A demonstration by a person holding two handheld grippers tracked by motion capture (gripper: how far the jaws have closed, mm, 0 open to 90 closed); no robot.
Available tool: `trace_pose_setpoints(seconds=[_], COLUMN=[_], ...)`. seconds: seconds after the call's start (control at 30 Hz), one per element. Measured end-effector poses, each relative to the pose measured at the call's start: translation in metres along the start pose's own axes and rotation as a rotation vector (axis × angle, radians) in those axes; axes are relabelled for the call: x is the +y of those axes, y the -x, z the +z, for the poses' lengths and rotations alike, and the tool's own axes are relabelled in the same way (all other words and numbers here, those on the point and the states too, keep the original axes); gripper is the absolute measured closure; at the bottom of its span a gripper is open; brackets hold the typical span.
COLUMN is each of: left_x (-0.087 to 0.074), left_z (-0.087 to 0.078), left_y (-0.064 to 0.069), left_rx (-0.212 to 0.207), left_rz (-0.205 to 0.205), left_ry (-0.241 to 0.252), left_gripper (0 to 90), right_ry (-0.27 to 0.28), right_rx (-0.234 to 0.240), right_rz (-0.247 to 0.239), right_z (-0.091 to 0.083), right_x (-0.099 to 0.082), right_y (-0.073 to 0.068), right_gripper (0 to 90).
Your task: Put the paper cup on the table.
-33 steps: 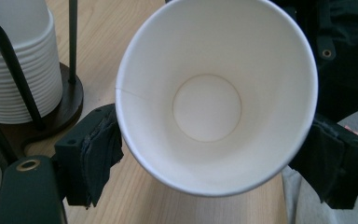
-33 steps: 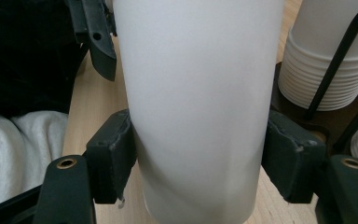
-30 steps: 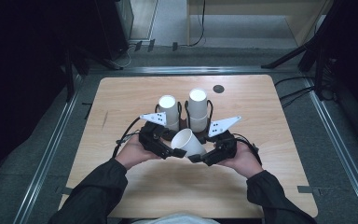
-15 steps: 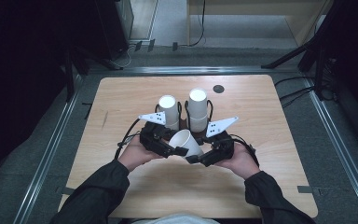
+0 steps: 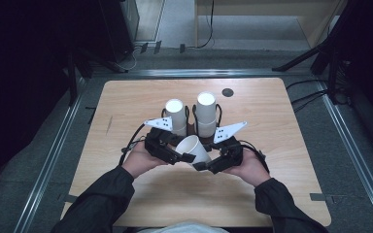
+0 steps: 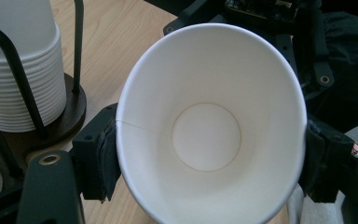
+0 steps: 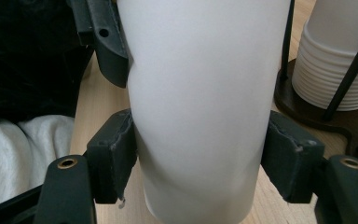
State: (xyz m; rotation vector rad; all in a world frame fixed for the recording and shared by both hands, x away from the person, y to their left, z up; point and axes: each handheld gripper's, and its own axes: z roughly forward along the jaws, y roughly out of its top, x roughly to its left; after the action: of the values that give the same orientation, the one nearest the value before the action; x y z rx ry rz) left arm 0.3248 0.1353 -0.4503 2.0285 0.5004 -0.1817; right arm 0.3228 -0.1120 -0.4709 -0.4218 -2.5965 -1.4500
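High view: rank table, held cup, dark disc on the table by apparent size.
1. table, largest by far.
2. held paper cup, clamped between the left gripper and right gripper.
3. dark disc, smallest.

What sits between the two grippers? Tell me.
A single white paper cup, tilted with its mouth up toward the camera, held between the left gripper and right gripper in the high view; both clamp it.
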Motion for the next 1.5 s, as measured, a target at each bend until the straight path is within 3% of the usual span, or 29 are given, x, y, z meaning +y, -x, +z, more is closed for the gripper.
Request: trace_pose_setpoints(seconds=[0.23,0.53,1.1,1.2,1.5], left_x=[0.000,0.001,0.004,0.002,-0.002], left_z=[0.000,-0.004,-0.024,-0.024,-0.025], left_y=[0.002,0.002,-0.003,-0.003,-0.007], left_rx=[0.009,0.003,0.055,0.077,0.086], left_rz=[0.014,0.015,0.022,0.031,0.010], left_ry=[0.004,0.008,0.009,-0.015,-0.068], left_gripper=[22.5,22.5,23.1,23.1,23.1], right_ry=[-0.008,-0.048,-0.091,-0.099,-0.100], right_rx=[-0.015,-0.047,-0.090,-0.107,-0.143], right_rz=[-0.012,-0.027,-0.033,-0.040,-0.069], right_z=[0.000,0.002,-0.002,-0.003,-0.010], right_x=[0.000,-0.001,-0.006,-0.008,-0.013], right_y=[-0.002,-0.004,-0.005,-0.006,-0.015], right_gripper=[31.2,22.9,22.1,22.1,21.3])
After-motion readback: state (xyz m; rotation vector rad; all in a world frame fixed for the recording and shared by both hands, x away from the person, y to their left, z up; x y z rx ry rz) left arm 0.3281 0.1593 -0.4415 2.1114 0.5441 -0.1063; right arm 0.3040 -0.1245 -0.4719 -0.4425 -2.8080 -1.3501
